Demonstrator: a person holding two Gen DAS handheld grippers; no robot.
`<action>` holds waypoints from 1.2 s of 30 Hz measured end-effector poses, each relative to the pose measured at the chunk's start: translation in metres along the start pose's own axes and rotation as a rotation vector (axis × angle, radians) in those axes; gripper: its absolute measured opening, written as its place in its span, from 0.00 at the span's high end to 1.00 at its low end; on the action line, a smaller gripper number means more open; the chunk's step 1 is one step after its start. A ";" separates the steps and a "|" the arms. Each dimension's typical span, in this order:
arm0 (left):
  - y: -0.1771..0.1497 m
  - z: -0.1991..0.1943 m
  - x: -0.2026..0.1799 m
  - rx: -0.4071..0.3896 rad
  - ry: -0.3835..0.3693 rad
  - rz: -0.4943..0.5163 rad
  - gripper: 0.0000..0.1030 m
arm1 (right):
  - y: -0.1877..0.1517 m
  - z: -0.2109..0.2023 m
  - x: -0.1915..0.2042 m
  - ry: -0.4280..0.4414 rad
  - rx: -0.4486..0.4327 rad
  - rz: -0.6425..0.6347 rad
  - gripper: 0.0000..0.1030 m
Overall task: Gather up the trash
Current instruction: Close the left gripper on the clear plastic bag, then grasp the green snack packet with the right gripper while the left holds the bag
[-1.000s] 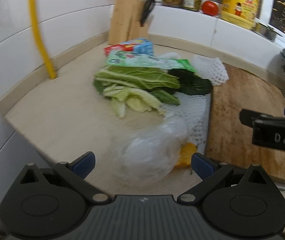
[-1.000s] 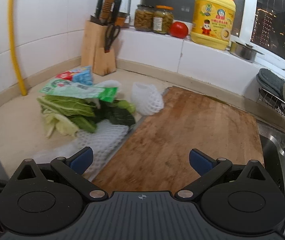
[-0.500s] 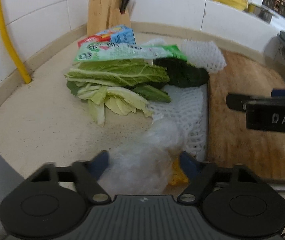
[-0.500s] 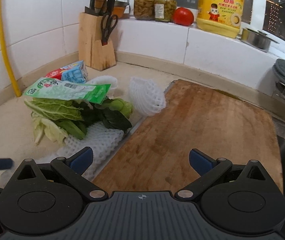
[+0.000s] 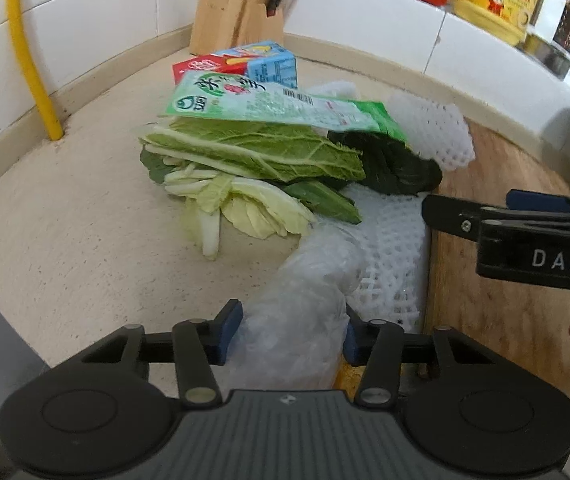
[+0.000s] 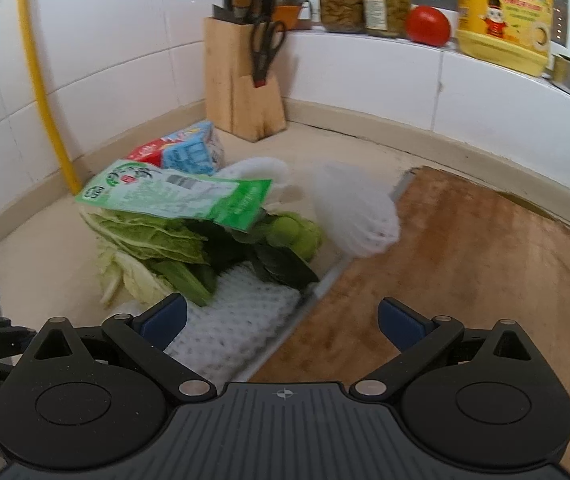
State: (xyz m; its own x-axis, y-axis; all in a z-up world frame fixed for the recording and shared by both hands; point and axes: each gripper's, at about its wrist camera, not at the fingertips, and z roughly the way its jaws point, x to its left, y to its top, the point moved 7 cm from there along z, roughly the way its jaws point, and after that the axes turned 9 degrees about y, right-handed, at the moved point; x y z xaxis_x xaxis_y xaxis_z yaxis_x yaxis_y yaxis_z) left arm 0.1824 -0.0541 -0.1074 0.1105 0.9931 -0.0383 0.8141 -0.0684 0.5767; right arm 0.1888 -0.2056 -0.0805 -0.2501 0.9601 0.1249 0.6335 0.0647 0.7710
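A crumpled clear plastic bag (image 5: pixel 297 304) lies on the beige counter (image 5: pixel 85 240). My left gripper (image 5: pixel 289 336) is closing on it, and both blue pads touch its sides. Behind it is a trash pile: cabbage leaves (image 5: pixel 253 152), a green packet (image 5: pixel 269 104), a blue and red carton (image 5: pixel 261 64), a flat white foam net (image 5: pixel 389 248) and a foam net sleeve (image 5: pixel 433 132). My right gripper (image 6: pixel 281 320) stands open and holds nothing, low over the foam net (image 6: pixel 245 312) and the cutting board's left edge. It shows from the side in the left wrist view (image 5: pixel 525 232).
A wooden cutting board (image 6: pixel 465 260) fills the right of the counter. A knife block (image 6: pixel 241 100) stands in the back corner and a yellow pipe (image 6: pixel 45 100) runs up the tiled wall. Jars, a tomato (image 6: pixel 429 26) and a yellow bottle (image 6: pixel 505 8) sit on the ledge. Something yellow (image 5: pixel 349 376) lies under the bag.
The left gripper's jaws have come in from wide apart onto the plastic bag as it moved forward. The right gripper moved forward and left toward the trash pile, still open.
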 end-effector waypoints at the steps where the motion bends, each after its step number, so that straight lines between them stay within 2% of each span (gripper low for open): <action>1: 0.001 -0.002 0.002 -0.008 -0.011 -0.009 0.59 | 0.001 0.000 0.002 0.008 -0.004 -0.006 0.01; 9: 0.016 -0.018 0.017 -0.083 -0.018 -0.055 0.61 | 0.011 -0.006 0.020 0.014 -0.028 -0.107 0.01; 20: 0.025 -0.018 0.038 -0.110 -0.014 -0.137 0.61 | 0.039 0.003 0.028 0.021 -0.053 -0.276 0.04; 26: 0.031 -0.013 0.043 -0.118 -0.017 -0.156 0.61 | 0.066 0.015 0.031 0.094 -0.076 -0.336 0.05; 32: 0.031 -0.005 0.049 -0.098 -0.030 -0.181 0.61 | 0.081 0.060 0.055 0.215 0.031 -0.565 0.15; 33: 0.031 -0.004 0.050 -0.094 -0.034 -0.186 0.61 | 0.082 0.069 0.057 0.233 0.062 -0.591 0.21; 34: 0.030 -0.004 0.050 -0.093 -0.035 -0.189 0.60 | 0.084 0.077 0.059 0.253 0.090 -0.598 0.28; 36: 0.030 -0.003 0.052 -0.091 -0.034 -0.196 0.60 | 0.085 0.092 0.062 0.323 0.167 -0.580 0.31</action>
State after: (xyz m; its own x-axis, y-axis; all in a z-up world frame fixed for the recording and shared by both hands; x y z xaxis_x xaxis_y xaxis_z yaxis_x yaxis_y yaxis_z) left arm 0.2107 -0.0045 -0.0895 -0.0241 0.9827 -0.1834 0.7673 0.1358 0.6267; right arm 0.2948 -0.1149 -0.0649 -0.7726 0.6300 -0.0788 0.4294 0.6099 0.6661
